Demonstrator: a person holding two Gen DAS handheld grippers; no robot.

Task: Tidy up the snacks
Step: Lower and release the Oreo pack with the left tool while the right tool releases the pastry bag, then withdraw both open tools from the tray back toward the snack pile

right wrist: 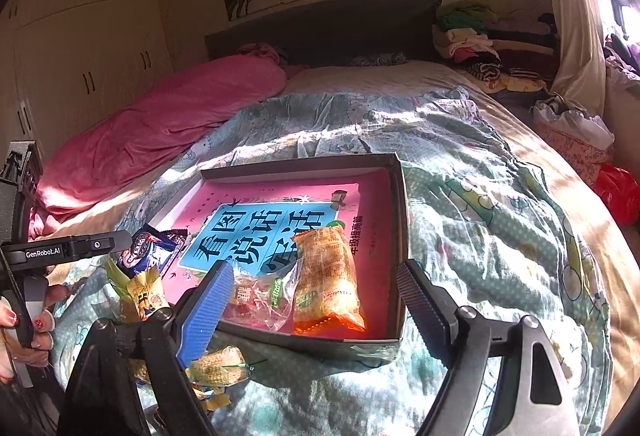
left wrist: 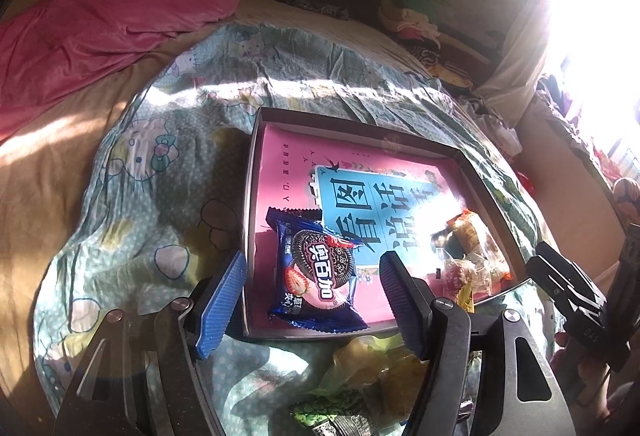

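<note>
A shallow grey box point(left wrist: 348, 120) point(right wrist: 402, 236) with a pink and blue book cover on its floor lies on the quilt. A blue cookie pack point(left wrist: 316, 272) point(right wrist: 148, 248) rests flat in its near left corner, between the spread blue pads of my left gripper point(left wrist: 313, 268), which do not touch it. An orange snack pack point(right wrist: 328, 276) point(left wrist: 472, 236) and a clear candy bag point(right wrist: 260, 300) lie in the near right part. My right gripper point(right wrist: 314, 268) is open around them without pressing. Loose yellow and green wrapped snacks point(left wrist: 360, 368) point(right wrist: 144, 292) sit on the quilt before the box.
The box sits on a cartoon-print quilt point(right wrist: 480, 196) on a bed. A pink blanket point(right wrist: 160, 124) lies at the far left and a pile of clothes point(right wrist: 472, 40) at the far right. A red bag point(right wrist: 618, 192) is beside the bed. A hand point(right wrist: 40, 324) holds the left gripper.
</note>
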